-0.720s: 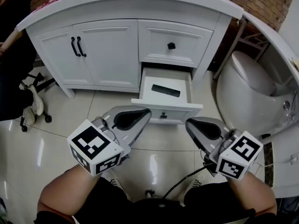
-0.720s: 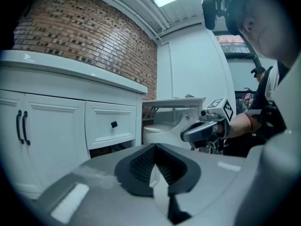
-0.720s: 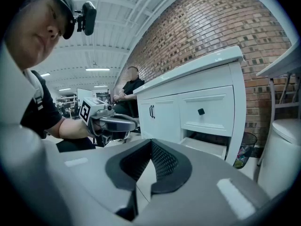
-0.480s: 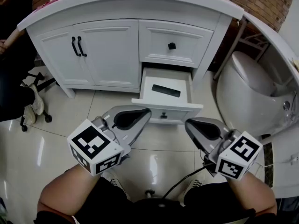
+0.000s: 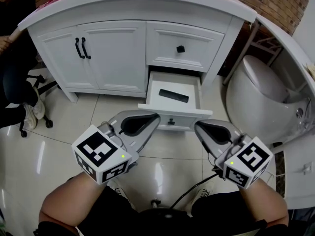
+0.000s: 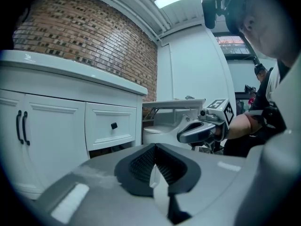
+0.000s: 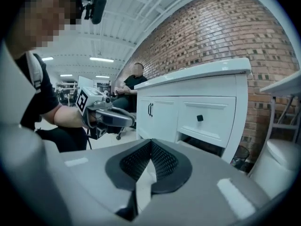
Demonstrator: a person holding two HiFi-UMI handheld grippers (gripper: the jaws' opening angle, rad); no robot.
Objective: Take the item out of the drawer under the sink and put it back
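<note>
White vanity (image 5: 113, 53): dead ahead of both grippers, well beyond their tips, with a curved countertop running across its top.
Lower drawer (image 5: 174, 113): pulled out and open, just past the tips, ahead of the gap between the two tools; its front panel faces them.
Black item (image 5: 173, 96): there it is, flat on the drawer's white bottom at a slight slant, ahead of and between the two tools, touched by neither.
Left gripper (image 5: 150, 121): jaws pressed together, ribbed pads meeting at the tip, nothing between them; it hangs above the floor, nose aimed at the drawer's left front corner and short of it.
Right gripper (image 5: 201, 129): jaws fully closed too, nothing gripped; nose aimed toward the drawer's right front corner, apart from it.
Marker cube (image 5: 101, 154): at the rear of the left tool, nearest the person's forearm; a matching one rides the right tool.
Upper drawer (image 5: 197, 36): closed, directly above the open one, further ahead of the tools, with a black knob (image 5: 180, 48) at its centre.
Double doors (image 5: 106, 33): closed, ahead and left of the left gripper, two black handles (image 5: 81, 48) side by side.
Toilet (image 5: 256, 92): white, off to the right of the right gripper, beside the vanity.
Tiled floor (image 5: 64, 127): glossy, under both tools.
Brick wall (image 6: 84, 36): behind the vanity in the left gripper view.
Seated person (image 7: 131, 86): in the right gripper view, well beyond the left gripper, by the vanity's far end.
</note>
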